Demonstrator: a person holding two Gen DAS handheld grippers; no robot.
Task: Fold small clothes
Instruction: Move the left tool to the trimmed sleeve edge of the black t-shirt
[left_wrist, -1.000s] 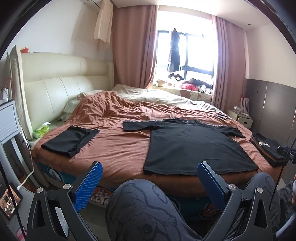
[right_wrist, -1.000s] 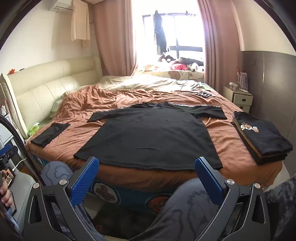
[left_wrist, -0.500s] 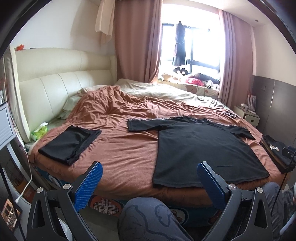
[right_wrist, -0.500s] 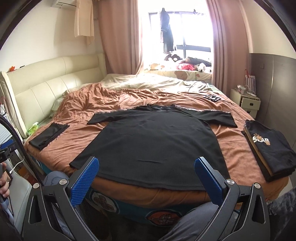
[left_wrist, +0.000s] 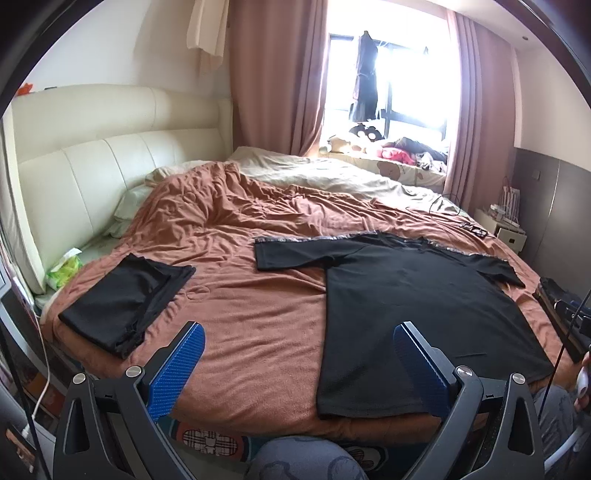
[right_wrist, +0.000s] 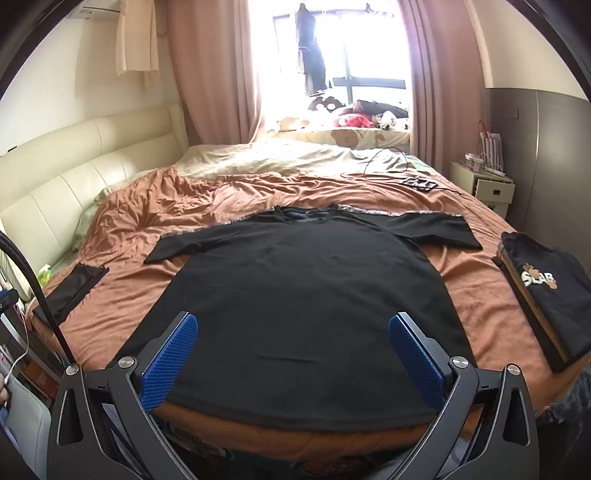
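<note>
Left wrist view is looking across a bed covered by a rust-brown blanket (left_wrist: 236, 302). The left gripper (left_wrist: 299, 345) is hovering above the near edge of the bed with its blue-padded fingers (left_wrist: 177, 365) spread wide apart, gripping nothing. A black T-shirt (left_wrist: 417, 314) is lying flat on the blanket, sleeves spread out to both sides, its hem toward the camera; it is sitting ahead and to the right of this gripper. A folded black garment (left_wrist: 125, 299) is resting near the left edge of the bed, well apart from the shirt, and a person's knee (left_wrist: 306, 459) in grey patterned fabric is showing at the bottom of the frame.

Right wrist view is facing the same black T-shirt (right_wrist: 306, 306) head on. The right gripper (right_wrist: 293, 345) is hovering over the shirt's lower part, its jaws also wide open and empty. A stack of folded dark clothes (right_wrist: 546, 291), the top one bearing a printed logo, is lying at the bed's right edge, near the shirt but apart from it.
</note>
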